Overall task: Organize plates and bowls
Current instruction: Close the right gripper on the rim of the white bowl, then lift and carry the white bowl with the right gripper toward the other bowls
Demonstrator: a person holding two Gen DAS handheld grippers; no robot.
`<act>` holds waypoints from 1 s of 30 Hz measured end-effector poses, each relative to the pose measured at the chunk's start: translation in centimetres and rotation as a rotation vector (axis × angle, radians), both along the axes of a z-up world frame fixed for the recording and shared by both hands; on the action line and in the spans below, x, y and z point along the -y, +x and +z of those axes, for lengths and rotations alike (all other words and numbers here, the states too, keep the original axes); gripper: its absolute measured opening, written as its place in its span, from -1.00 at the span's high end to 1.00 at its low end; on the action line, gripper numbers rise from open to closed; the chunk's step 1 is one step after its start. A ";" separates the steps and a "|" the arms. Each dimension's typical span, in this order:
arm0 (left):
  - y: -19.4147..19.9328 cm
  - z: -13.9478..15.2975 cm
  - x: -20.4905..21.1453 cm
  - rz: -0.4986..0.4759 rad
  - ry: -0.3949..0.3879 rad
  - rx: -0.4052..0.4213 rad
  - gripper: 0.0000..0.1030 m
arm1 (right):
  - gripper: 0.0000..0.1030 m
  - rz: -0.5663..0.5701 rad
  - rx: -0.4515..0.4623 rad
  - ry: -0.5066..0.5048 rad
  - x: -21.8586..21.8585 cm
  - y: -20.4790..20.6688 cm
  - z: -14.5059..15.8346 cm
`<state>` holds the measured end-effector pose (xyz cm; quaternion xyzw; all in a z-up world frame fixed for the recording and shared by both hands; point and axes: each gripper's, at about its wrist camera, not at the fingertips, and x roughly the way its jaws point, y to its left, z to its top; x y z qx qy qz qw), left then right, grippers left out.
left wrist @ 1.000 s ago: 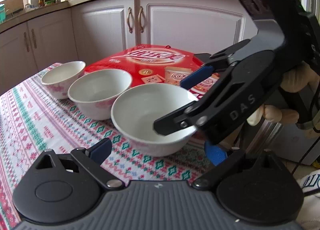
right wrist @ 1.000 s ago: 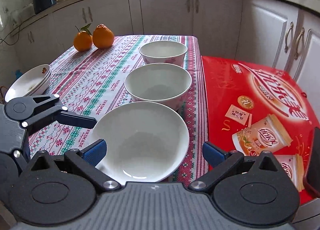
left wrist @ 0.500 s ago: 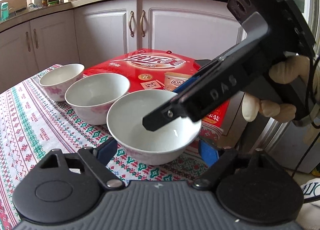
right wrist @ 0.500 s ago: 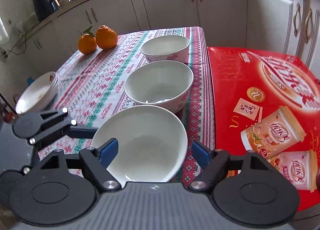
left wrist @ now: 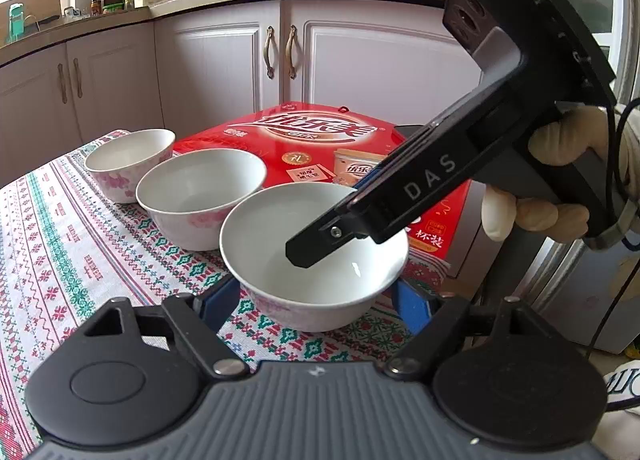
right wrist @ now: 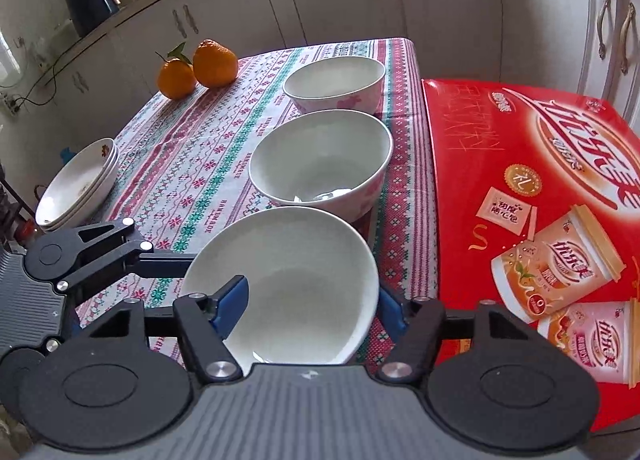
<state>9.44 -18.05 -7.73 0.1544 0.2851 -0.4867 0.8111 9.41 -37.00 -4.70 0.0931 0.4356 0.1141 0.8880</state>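
Left wrist view: three glossy white ceramic bowls with faint pink floral print stand in a diagonal row on the table [left wrist: 60, 244], which carries a woven patterned cloth. The nearest bowl [left wrist: 314, 256] sits between the blue-padded fingers of the left gripper [left wrist: 316, 300]; those fingers are closing, and contact with the bowl wall cannot be confirmed because the bowl hides the pads. The right gripper [left wrist: 320, 248], held by a gloved hand [left wrist: 560, 187], slants down from the right, one black finger reaching inside the nearest bowl.

Right wrist view: the right gripper's fingers are closing across the nearest bowl's rim, one blue pad [right wrist: 232, 300] inside and the other outside. Beyond it are the middle bowl [right wrist: 320, 163] and the far bowl [right wrist: 334, 83]. A stack of shallow plates [right wrist: 80, 183] lies at the table's left edge, two oranges [right wrist: 196, 67] at the far side, and a glossy red carton [right wrist: 540, 187] to the right.
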 end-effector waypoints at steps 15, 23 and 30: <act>0.0 0.0 0.2 -0.010 0.006 0.007 -0.60 | -0.42 -0.011 -0.013 0.017 0.0 0.4 0.1; -0.1 0.6 -1.1 -0.001 0.011 0.005 -0.60 | -0.43 0.009 -0.002 0.011 -1.2 0.2 1.0; 0.0 1.4 -3.5 0.055 0.018 0.006 -0.60 | -0.43 0.063 0.005 0.027 -3.7 1.1 1.4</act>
